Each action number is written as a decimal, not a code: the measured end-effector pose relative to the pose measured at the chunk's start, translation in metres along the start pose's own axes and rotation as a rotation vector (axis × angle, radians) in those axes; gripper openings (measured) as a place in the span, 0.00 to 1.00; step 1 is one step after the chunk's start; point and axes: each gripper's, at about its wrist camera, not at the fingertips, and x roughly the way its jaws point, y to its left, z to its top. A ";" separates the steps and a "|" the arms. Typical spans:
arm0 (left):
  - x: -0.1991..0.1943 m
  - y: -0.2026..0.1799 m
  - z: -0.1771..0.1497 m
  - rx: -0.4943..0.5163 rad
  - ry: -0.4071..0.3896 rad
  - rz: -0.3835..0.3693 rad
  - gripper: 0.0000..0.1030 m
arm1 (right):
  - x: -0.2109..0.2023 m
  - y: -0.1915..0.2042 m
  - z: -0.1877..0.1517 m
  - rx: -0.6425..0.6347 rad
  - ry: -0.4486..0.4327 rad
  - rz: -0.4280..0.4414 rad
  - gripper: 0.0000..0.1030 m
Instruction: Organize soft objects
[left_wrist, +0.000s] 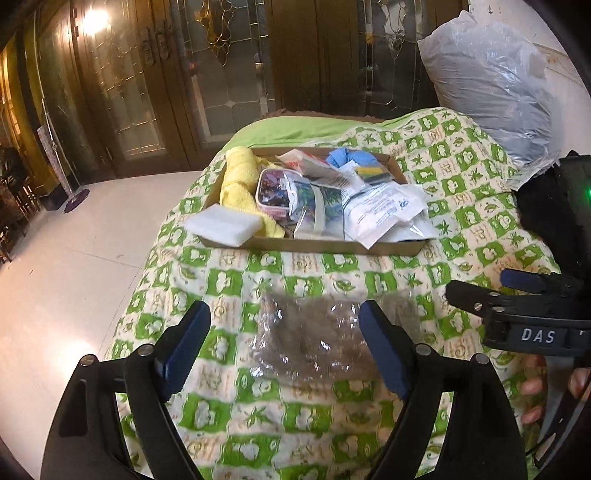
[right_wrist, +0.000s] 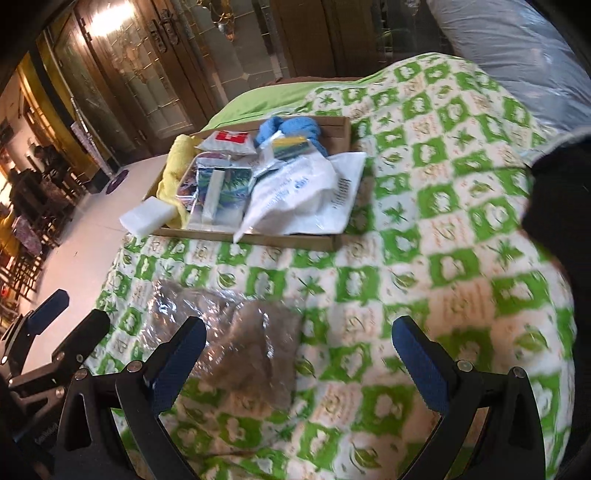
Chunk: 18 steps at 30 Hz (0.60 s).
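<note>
A clear plastic bag with brown stuff inside (left_wrist: 314, 336) lies on the green and white bedspread (left_wrist: 369, 273). My left gripper (left_wrist: 284, 343) is open and empty, its fingers either side of the bag's near part. My right gripper (right_wrist: 299, 354) is open and empty, with the same bag (right_wrist: 243, 343) by its left finger. A shallow cardboard tray (left_wrist: 317, 246) further back holds a yellow towel (left_wrist: 240, 177), a white sponge (left_wrist: 223, 224), a blue cloth (left_wrist: 341, 157) and several plastic packets (left_wrist: 376, 210). The tray (right_wrist: 258, 239) also shows in the right wrist view.
A large grey plastic-wrapped bundle (left_wrist: 491, 85) rests at the bed's far right. A black item (left_wrist: 550, 210) lies at the right edge. The bed's left edge drops to a pale tiled floor (left_wrist: 74, 258). Dark wooden doors with glass (left_wrist: 207, 74) stand behind.
</note>
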 end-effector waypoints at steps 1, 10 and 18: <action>-0.001 0.000 -0.001 -0.002 0.001 0.002 0.80 | -0.004 0.000 -0.002 0.003 -0.011 -0.002 1.00; -0.003 0.003 -0.009 -0.043 0.046 -0.018 0.80 | -0.032 0.022 -0.022 -0.045 -0.079 0.005 1.00; -0.009 0.007 -0.011 -0.043 0.041 -0.011 0.80 | -0.052 0.036 -0.030 -0.056 -0.120 -0.026 1.00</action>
